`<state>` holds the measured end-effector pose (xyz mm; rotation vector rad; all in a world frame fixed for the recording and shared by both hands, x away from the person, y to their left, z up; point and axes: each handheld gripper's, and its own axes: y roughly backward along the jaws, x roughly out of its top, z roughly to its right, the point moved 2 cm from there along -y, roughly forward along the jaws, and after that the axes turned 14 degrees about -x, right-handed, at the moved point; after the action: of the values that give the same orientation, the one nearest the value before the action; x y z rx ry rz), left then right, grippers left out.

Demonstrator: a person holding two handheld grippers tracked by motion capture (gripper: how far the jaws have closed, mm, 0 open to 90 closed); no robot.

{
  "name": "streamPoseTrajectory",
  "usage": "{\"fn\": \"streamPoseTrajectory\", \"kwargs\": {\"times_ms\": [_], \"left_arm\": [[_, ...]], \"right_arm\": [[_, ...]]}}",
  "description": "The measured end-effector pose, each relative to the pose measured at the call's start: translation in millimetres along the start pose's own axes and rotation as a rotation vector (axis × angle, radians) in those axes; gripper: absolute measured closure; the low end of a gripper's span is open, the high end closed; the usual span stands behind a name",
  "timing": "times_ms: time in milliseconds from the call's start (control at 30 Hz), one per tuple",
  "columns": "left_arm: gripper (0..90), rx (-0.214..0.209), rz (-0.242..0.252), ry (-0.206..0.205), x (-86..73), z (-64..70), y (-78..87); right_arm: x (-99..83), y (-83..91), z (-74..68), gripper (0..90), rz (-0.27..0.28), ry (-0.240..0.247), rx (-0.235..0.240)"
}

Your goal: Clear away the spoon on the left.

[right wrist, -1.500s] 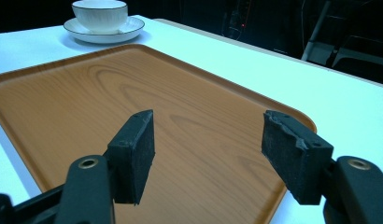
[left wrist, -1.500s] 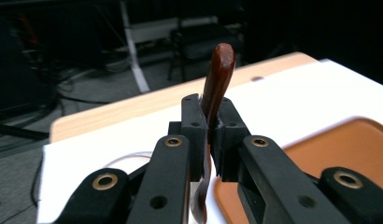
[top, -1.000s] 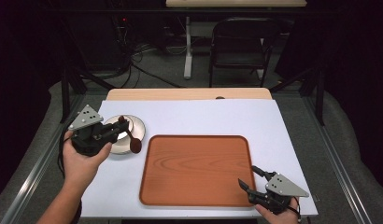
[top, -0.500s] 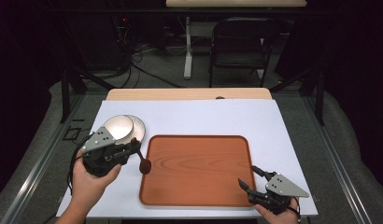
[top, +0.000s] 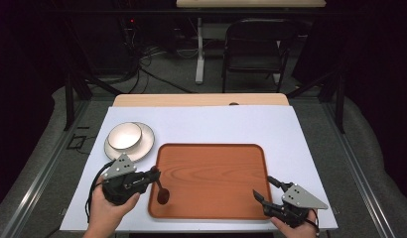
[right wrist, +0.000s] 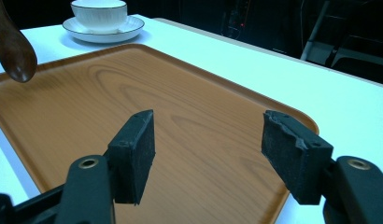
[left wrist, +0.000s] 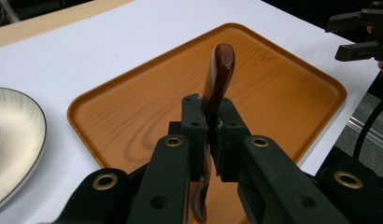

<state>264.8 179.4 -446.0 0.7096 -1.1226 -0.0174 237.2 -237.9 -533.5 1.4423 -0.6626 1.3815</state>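
Observation:
My left gripper [top: 155,175] is shut on the handle of a dark wooden spoon [top: 163,196], whose bowl end hangs over the front left corner of the orange-brown wooden tray [top: 216,168]. In the left gripper view the spoon [left wrist: 218,70] sticks out past the shut jaws over the tray [left wrist: 283,79]. A white bowl [top: 124,136] stands on its saucer [top: 147,143] left of the tray. My right gripper [top: 262,187] stays open at the tray's front right corner. In the right gripper view nothing is between the open pads [right wrist: 136,149]; the spoon [right wrist: 14,51] hangs far left.
The tray lies on a white sheet [top: 291,129] that covers the table, with a bare wooden strip [top: 201,100] at the far edge. A dark folding chair [top: 253,44] and cables stand beyond the table. The tray's inside [right wrist: 180,93] holds nothing.
My left gripper has carried the spoon away from the bowl and saucer, toward me and to the right, to the tray's front left corner. The right gripper has stayed put.

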Motion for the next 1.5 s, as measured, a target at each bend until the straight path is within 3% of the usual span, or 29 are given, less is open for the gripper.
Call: {"fn": "streamPoseTrajectory", "kwargs": {"times_ms": [300, 633, 1000, 1300, 1500], "left_arm": [[84.8, -0.015, -0.017, 0.022, -3.0, -5.2, -9.5], [84.8, 0.006, -0.027, 0.048, 2.1, -11.6, -21.4], [84.5, 0.014, -0.010, 0.195, 9.5, -35.7, -35.0], [84.1, 0.004, -0.009, 0.254, 15.1, -56.0, -56.3], [83.8, -0.005, -0.008, 0.314, 15.4, -71.8, -71.1]], "right_arm": [[-0.2, -0.3, 0.1, 34.6, -0.001, 0.001, 0.000], [-0.2, -0.2, 0.1, 34.6, -0.001, 0.002, 0.002], [0.0, 0.1, 0.0, 34.6, -0.001, 0.004, 0.006], [0.1, 0.2, 0.3, 34.6, 0.001, 0.003, 0.008], [0.2, 0.3, 0.6, 34.6, 0.004, 0.004, 0.010]]}}
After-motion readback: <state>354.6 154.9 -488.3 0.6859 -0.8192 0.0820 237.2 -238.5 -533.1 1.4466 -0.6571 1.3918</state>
